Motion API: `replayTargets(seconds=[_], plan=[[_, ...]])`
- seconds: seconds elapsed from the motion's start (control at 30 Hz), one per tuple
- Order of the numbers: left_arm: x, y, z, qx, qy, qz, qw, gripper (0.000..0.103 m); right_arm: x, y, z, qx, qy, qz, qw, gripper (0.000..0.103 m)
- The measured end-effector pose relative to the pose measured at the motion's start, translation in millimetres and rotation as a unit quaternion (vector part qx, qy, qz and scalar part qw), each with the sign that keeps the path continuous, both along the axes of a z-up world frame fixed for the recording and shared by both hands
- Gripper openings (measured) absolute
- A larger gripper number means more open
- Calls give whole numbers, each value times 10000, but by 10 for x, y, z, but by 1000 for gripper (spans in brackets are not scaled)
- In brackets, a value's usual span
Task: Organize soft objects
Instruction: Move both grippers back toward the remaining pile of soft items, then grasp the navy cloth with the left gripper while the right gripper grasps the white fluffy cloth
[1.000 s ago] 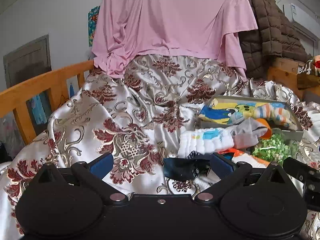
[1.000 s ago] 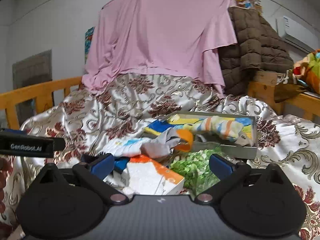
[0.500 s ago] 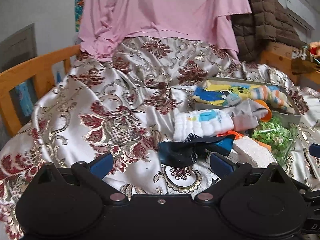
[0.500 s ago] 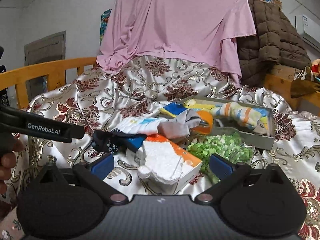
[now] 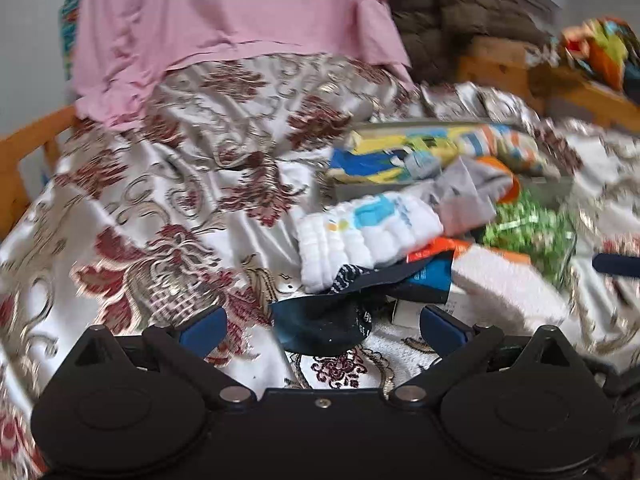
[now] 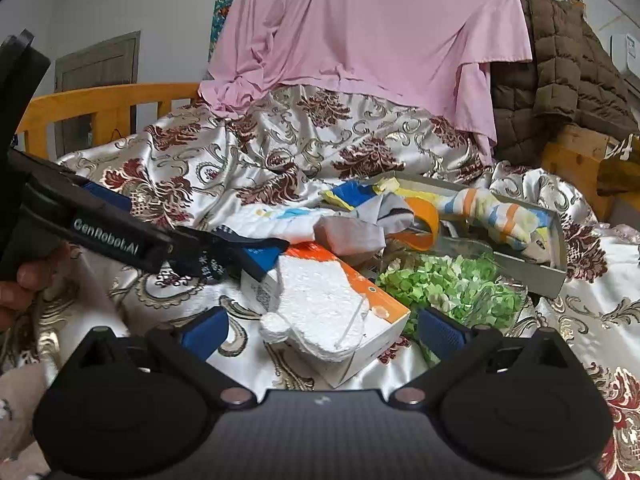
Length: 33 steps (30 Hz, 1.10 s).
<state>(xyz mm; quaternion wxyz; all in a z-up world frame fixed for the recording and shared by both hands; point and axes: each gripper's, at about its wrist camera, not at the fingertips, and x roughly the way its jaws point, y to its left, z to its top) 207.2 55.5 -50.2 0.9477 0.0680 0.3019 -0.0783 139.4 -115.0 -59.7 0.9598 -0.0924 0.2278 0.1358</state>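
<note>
A dark navy sock (image 5: 324,322) lies crumpled on the satin bedspread (image 5: 168,184). My left gripper (image 5: 322,326) is open, one finger on each side of the sock, just short of it. Behind the sock sit a folded white cloth (image 5: 368,232) and a grey sock (image 5: 464,196). In the right wrist view a finger (image 6: 120,240) of the left gripper reaches the dark sock (image 6: 224,258). My right gripper (image 6: 322,328) is open. Between its fingers, a little ahead, lies white foam (image 6: 316,304) on an orange-and-white box (image 6: 380,320). A grey tray (image 6: 536,280) holds colourful striped socks (image 6: 488,216).
A heap of green shredded material (image 6: 452,288) lies right of the box. A pink garment (image 6: 372,36) and a brown quilted jacket (image 6: 560,80) hang at the back. A wooden bed rail (image 6: 100,100) runs along the left. A person's hand (image 6: 24,284) holds the left gripper.
My left gripper has come forward and lower, so the dark sock now sits centred between its fingers. My right gripper has moved closer to the foam and box.
</note>
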Motion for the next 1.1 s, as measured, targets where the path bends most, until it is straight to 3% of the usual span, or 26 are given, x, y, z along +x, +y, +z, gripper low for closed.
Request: replayTargets(seconds=[0.33, 0.73, 1.1], plan=[[231, 90, -162, -202, 258, -160, 9993, 101, 267, -64, -93, 305, 288, 119, 9990, 103], [236, 102, -210, -534, 376, -199, 9977, 87, 295, -67, -129, 465, 277, 134, 9984, 96], [270, 79, -254, -488, 476, -85, 9976, 72, 318, -46, -154, 612, 327, 157, 9975, 89]])
